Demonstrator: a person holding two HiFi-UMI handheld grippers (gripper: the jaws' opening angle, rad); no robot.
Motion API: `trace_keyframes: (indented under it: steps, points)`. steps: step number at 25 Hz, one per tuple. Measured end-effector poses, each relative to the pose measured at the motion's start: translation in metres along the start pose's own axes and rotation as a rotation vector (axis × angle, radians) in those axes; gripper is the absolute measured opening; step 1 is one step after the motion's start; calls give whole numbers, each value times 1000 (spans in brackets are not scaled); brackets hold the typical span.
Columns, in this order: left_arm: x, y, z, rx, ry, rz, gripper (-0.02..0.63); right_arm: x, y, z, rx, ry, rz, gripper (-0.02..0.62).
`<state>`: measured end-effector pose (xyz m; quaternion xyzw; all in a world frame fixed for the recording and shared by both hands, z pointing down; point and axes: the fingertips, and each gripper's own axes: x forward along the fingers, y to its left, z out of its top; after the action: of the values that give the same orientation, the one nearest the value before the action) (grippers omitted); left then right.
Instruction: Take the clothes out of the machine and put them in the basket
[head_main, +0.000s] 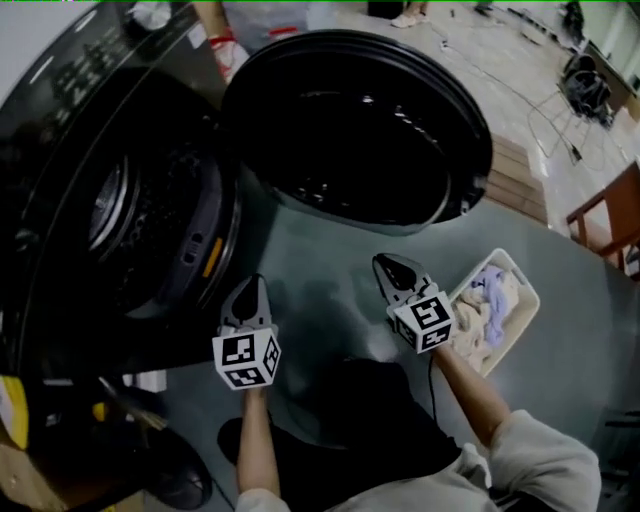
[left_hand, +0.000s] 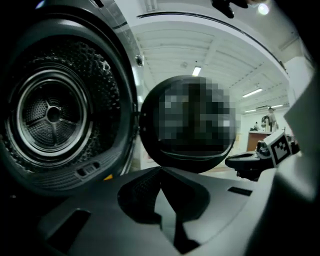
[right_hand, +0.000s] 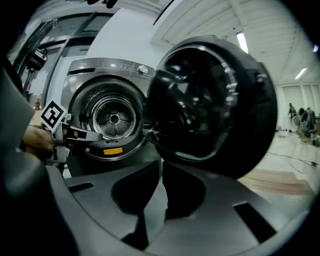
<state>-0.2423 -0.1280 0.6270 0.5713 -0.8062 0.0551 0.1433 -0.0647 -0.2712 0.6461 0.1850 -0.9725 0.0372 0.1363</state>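
both grippers hang in front of the open machine (head_main: 130, 215), neither carrying anything.

left gripper (head_main: 252, 290): jaws closed tip to tip, nothing between them. it sits at 7 o'clock in the head view and faces the drum (left_hand: 50, 115).

right gripper (head_main: 392, 270): jaws likewise pressed together and empty, at 5 o'clock, near the basket (head_main: 527, 285).

the clothes (head_main: 485, 310) we can see lie in the basket, a pale heap at 4 o'clock. from both gripper views the drum shows only bare perforated wall and back plate. we see no garment in it, though the floor behind its front lip is hidden.

our reading: unloading is done or nearly so, pending a check of the drum floor.

risks from here:
1. the door (head_main: 360, 130) stands wide at 12 o'clock, between machine and basket. a sweep of the right gripper toward the drum could clip its rim.
2. reaching in with closed jaws would shove a leftover item deeper instead of gripping it.
3. a small piece tucked behind the lip could be missed.
4. the heap fills the basket, so a nudge from the nearby gripper could tip a piece over the rim.
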Motion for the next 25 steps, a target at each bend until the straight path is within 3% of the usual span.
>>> trace_keyframes:
  steps: [5, 10, 16, 20, 25]
  points:
    - [-69, 85, -5, -27, -24, 244, 18, 60, 76, 26, -59, -51, 204, 25]
    - [-129, 135, -13, -49, -67, 418, 18, 91, 133, 47, -120, -71, 337, 23]
    - [-144, 143, -13, -80, -87, 487, 18, 112, 148, 78, -136, -97, 392, 23]
    - [-162, 128, 28, -88, -48, 482, 18, 94, 161, 120, -158, -51, 421, 23]
    - [-204, 110, 100, -121, -48, 525, 18, 58, 170, 204, -169, -31, 440, 23]
